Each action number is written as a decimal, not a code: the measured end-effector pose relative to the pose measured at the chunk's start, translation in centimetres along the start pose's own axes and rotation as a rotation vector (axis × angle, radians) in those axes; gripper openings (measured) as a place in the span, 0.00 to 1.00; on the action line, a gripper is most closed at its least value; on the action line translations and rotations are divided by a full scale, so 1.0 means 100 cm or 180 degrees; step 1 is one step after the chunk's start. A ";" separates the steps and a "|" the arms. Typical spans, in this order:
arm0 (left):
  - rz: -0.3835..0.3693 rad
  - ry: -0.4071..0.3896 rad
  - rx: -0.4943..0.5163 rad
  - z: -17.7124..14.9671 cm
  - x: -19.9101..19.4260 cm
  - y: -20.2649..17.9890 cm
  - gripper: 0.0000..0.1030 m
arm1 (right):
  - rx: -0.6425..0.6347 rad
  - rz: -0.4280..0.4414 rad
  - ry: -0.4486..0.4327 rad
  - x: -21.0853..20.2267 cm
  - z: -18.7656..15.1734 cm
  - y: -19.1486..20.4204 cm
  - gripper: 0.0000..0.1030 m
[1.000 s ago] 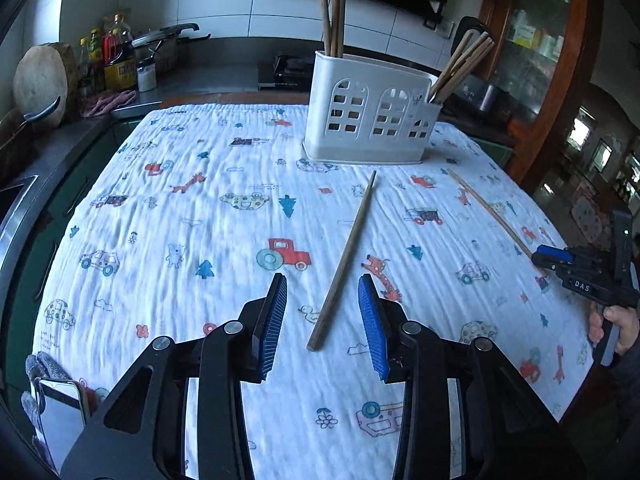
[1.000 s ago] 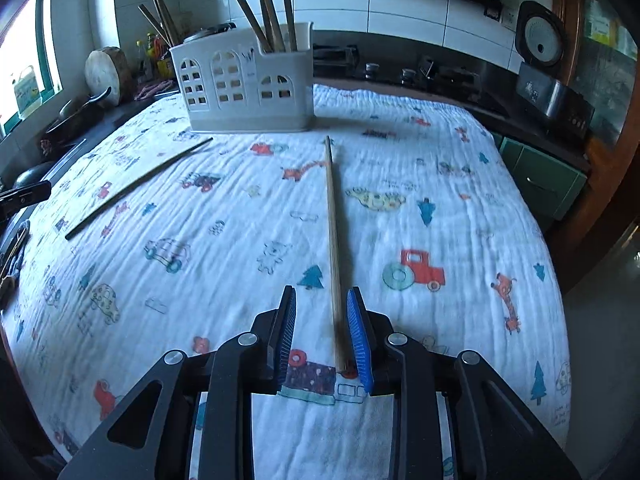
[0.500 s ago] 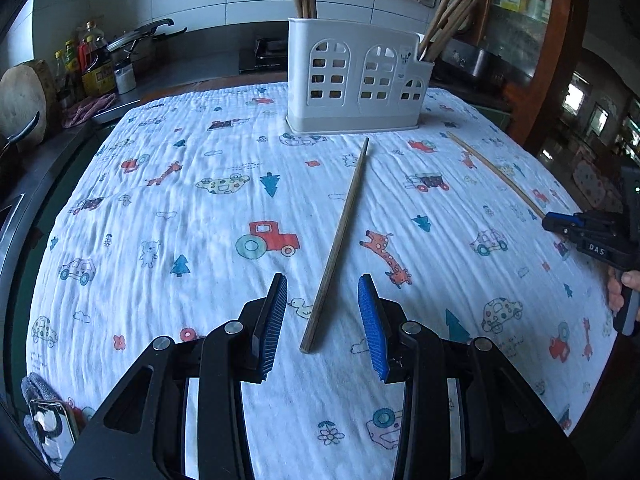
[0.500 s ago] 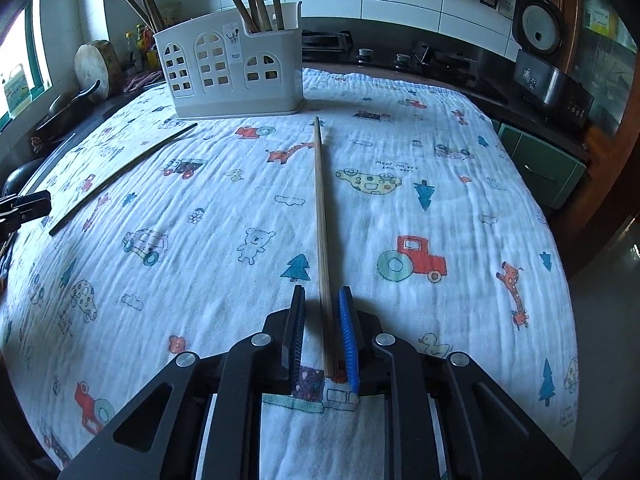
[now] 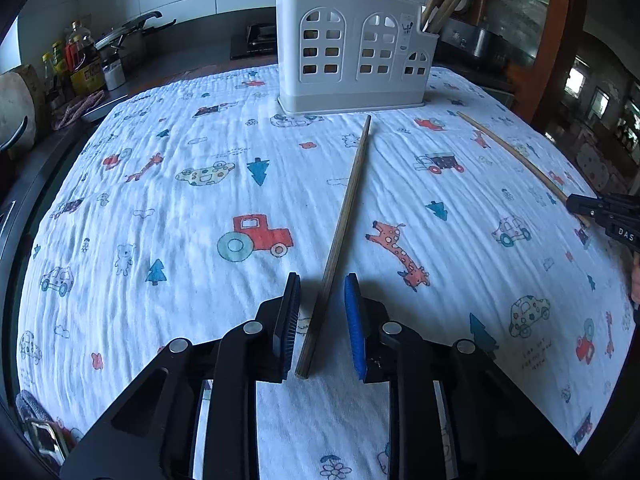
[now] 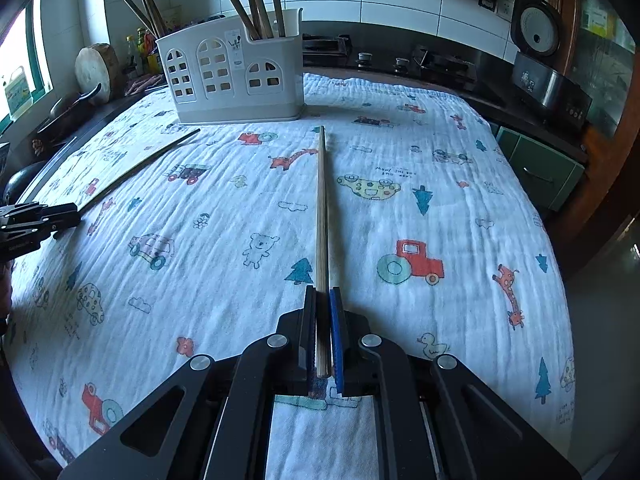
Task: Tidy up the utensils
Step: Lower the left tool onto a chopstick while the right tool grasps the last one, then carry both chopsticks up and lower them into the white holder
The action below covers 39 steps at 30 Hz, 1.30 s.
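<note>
Closest in, the left gripper has dropped lower over the cloth since a second ago, and its jaws are closing around the near end of a chopstick that lies between the pads with a gap on both sides, so no grip yet. That stick runs off toward 12 o'clock, tip just short of the white utensil caddy.

Over on the other side, the right gripper had a gap around its own chopstick a second ago; now the pads are pinched right onto the near end. So one stick looks ready to lift and the other is nearly there, both probably headed for the caddy, which already holds more chopsticks.

Readable stuff: "DAS" on the right gripper's body at 3 o'clock in the left view. The animal-print tablecloth has small scribbly writing above a car, too fuzzy to make out. The caddy's sticker is unreadable.
</note>
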<state>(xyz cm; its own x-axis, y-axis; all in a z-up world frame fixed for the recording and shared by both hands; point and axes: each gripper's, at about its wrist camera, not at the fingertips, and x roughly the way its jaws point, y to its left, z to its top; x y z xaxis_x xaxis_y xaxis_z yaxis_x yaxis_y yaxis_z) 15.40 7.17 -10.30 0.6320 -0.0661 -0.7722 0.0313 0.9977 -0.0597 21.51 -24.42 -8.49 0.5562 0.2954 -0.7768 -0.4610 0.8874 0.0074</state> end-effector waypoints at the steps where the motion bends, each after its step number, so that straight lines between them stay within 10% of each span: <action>1: 0.0007 -0.0004 0.0008 0.000 0.000 -0.001 0.20 | -0.0005 -0.0008 -0.0014 -0.002 0.001 0.001 0.07; 10: 0.0284 0.0044 0.0285 0.003 0.001 -0.022 0.08 | -0.0024 -0.0028 -0.0209 -0.028 0.013 0.005 0.07; 39: -0.0396 -0.0687 0.0188 0.108 -0.110 -0.026 0.05 | -0.0352 0.0050 -0.0849 -0.143 0.171 0.033 0.07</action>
<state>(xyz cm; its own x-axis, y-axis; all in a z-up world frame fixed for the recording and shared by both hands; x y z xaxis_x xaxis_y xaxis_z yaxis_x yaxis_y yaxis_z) 16.70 5.41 5.18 0.7710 -0.1902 -0.6078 0.1603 0.9816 -0.1039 23.84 -19.70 13.41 0.7039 0.4044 -0.5840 -0.5354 0.8423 -0.0620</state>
